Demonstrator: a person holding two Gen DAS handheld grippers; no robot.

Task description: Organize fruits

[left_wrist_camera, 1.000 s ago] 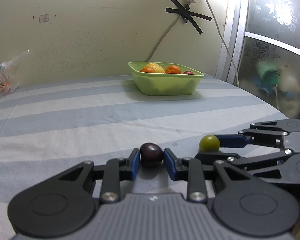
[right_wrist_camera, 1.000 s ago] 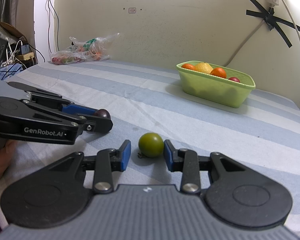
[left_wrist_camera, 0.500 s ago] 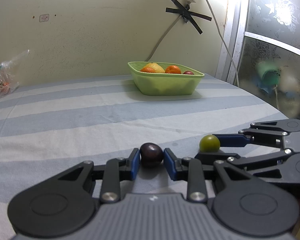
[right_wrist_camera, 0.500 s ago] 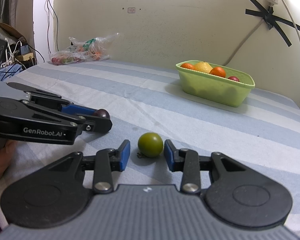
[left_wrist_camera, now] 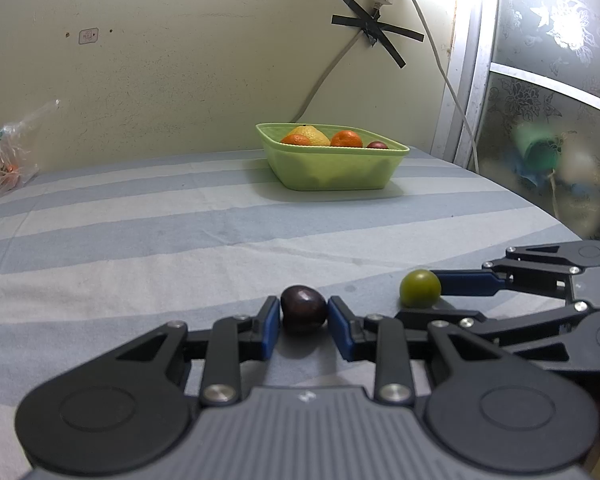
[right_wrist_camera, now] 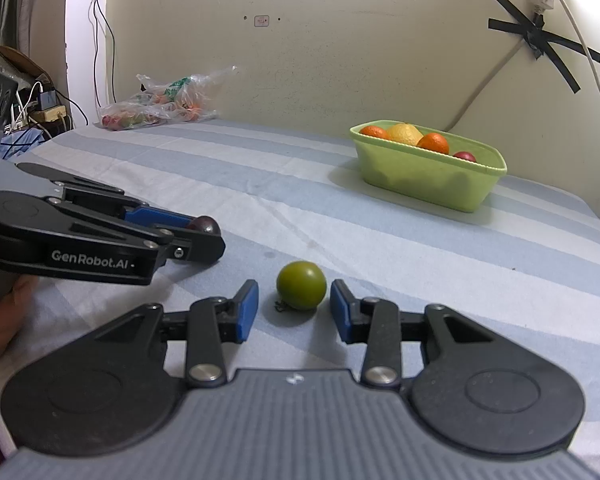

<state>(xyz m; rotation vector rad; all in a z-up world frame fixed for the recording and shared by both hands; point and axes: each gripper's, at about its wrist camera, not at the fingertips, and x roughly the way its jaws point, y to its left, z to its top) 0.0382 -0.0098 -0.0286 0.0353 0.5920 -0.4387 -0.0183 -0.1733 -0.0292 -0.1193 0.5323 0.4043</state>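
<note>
Striped blue-and-white cloth [left_wrist_camera: 148, 236] covers the work surface, backed by a cream wall; a lime-green plastic tub [left_wrist_camera: 331, 168] already holding oranges, a yellow citrus and a dark plum stands well apart, toward the far edge.

Left gripper [left_wrist_camera: 303, 322]: blue pads pressed against both flanks of a dark purple plum [left_wrist_camera: 303, 309], which rests on the cloth; jaws near their narrowest, fruit clamped. In the right wrist view the same plum [right_wrist_camera: 204, 224] peeps out at the tips of that gripper [right_wrist_camera: 198, 236].

Right gripper [right_wrist_camera: 294, 312]: jaws apart and opening slightly, with a round green fruit [right_wrist_camera: 301, 285] sitting on the cloth between the pads, nearer the right pad, clear daylight on the left side; neither pad appears to touch it. From the left wrist view the green fruit [left_wrist_camera: 419, 288] lies just beside the right gripper's [left_wrist_camera: 427, 296] tips.

Step in hand, by judgement: securing both fruits for carriage to the tub. Centre the green fruit between the pads before closing, close gently so it does not roll away, and lift the plum straight up without squeezing harder.
</note>
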